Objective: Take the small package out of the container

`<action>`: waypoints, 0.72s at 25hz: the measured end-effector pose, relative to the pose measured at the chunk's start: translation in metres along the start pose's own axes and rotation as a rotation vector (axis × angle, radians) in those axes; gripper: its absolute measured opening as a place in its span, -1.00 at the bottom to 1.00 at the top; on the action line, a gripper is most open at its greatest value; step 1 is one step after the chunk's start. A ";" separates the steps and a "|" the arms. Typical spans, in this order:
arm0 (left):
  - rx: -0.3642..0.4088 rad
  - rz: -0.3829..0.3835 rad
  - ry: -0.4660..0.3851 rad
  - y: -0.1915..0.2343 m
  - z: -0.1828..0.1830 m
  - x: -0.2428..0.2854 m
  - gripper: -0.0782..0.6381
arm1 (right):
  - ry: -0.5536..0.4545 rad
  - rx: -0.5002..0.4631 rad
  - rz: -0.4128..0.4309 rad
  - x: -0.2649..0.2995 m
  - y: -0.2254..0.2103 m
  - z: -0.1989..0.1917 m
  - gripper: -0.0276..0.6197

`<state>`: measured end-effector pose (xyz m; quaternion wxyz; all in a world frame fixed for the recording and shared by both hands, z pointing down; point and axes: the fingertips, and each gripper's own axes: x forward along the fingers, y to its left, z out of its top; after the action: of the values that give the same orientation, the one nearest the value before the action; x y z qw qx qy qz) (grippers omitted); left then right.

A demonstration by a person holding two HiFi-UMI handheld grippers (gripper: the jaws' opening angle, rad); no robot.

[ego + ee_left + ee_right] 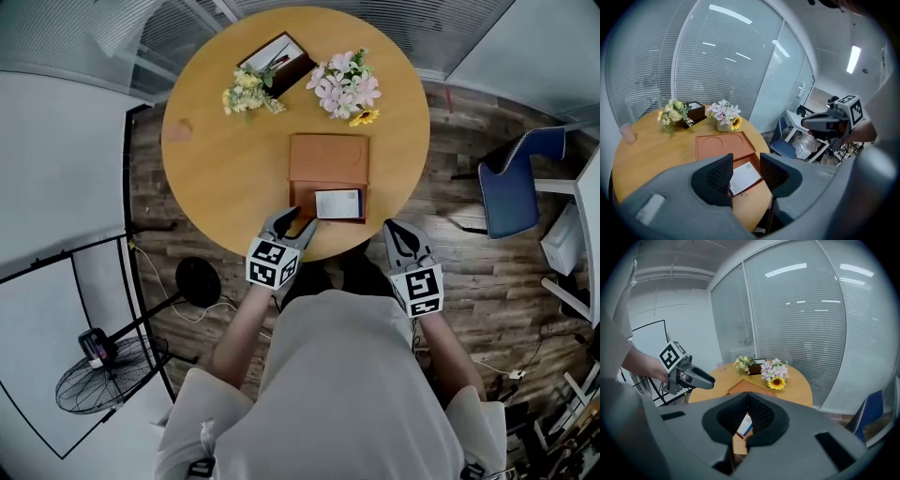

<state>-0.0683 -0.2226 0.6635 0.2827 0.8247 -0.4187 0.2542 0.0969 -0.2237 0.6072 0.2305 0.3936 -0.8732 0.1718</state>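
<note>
on round worktop (216, 159), near front edge: container (328, 157) open, small package (337, 203) flat inside, not yet lifted. left tongs (294, 223) apart, empty, just beside container's front corner. right tongs (400, 232) together, empty, off to container's right. removal all ahead.

A round wooden worktop (216, 169) stands on a floor (469, 272) of dark wooden planks. Behind it there is a glass wall (717, 61) with white horizontal blinds (642, 79). A blue chair (514, 183) stands to the right of the worktop, just beside a white desk (586, 216). On the left are a plain white wall (56, 159), a black floor fan (103, 384) and a round black stand base (198, 281) with a thin cable. A long ceiling lamp (853, 58) is lit.
</note>
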 end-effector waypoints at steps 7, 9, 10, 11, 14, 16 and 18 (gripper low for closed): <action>-0.019 -0.009 0.127 0.016 -0.033 0.049 -0.28 | 0.035 0.035 0.012 0.026 -0.006 -0.015 -0.90; -0.018 -0.017 0.178 0.022 -0.045 0.064 -0.28 | 0.042 0.049 0.002 0.031 -0.007 -0.017 -0.91; -0.019 -0.019 0.206 0.025 -0.051 0.071 -0.27 | 0.046 0.055 -0.004 0.033 -0.007 -0.018 -0.90; -0.022 -0.018 0.235 0.028 -0.057 0.077 -0.26 | 0.050 0.061 -0.012 0.034 -0.007 -0.019 -0.90; -0.042 -0.012 0.319 0.039 -0.075 0.094 -0.25 | 0.060 0.081 -0.033 0.034 -0.006 -0.023 -0.91; -0.050 -0.018 0.368 0.043 -0.084 0.104 -0.24 | 0.065 0.097 -0.044 0.033 -0.006 -0.024 -0.90; -0.043 -0.025 0.419 0.045 -0.092 0.112 -0.23 | 0.070 0.111 -0.056 0.033 -0.008 -0.026 -0.90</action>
<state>-0.0644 -0.2439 0.8139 0.3844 0.7525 -0.3460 0.4077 0.0908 -0.2367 0.6482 0.2434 0.4236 -0.8425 0.2271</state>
